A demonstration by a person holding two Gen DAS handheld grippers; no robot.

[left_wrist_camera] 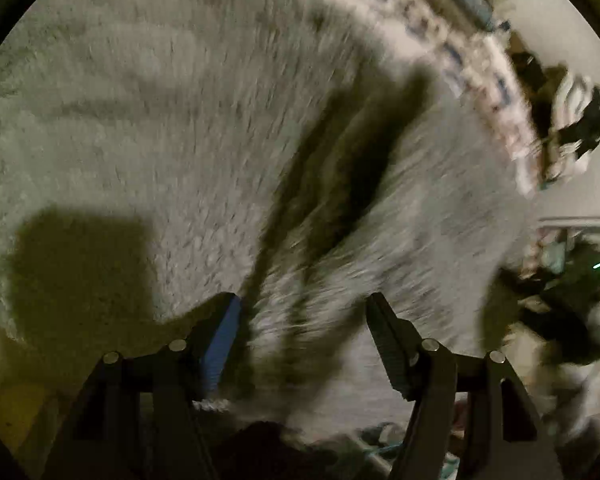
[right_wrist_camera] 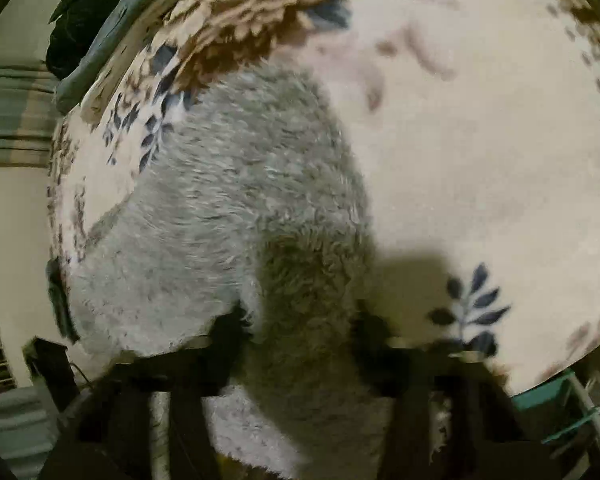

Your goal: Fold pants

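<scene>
The pants (left_wrist_camera: 160, 128) are grey and fluffy and fill most of the left wrist view, with a dark fold (left_wrist_camera: 340, 168) running up the middle. My left gripper (left_wrist_camera: 302, 304) is open just above the cloth, with nothing between its fingers. In the right wrist view the pants (right_wrist_camera: 228, 208) lie on a cream bedspread (right_wrist_camera: 480, 160) with a blue leaf print. My right gripper (right_wrist_camera: 300, 316) is open, its fingers on either side of a raised part of the pants. Both views are blurred.
The bedspread's brown and blue patterned border (right_wrist_camera: 228, 32) runs along the far side. A teal bed edge (right_wrist_camera: 548, 400) shows at the lower right. Clutter (left_wrist_camera: 568, 128) lies beyond the bed's edge at the right of the left wrist view.
</scene>
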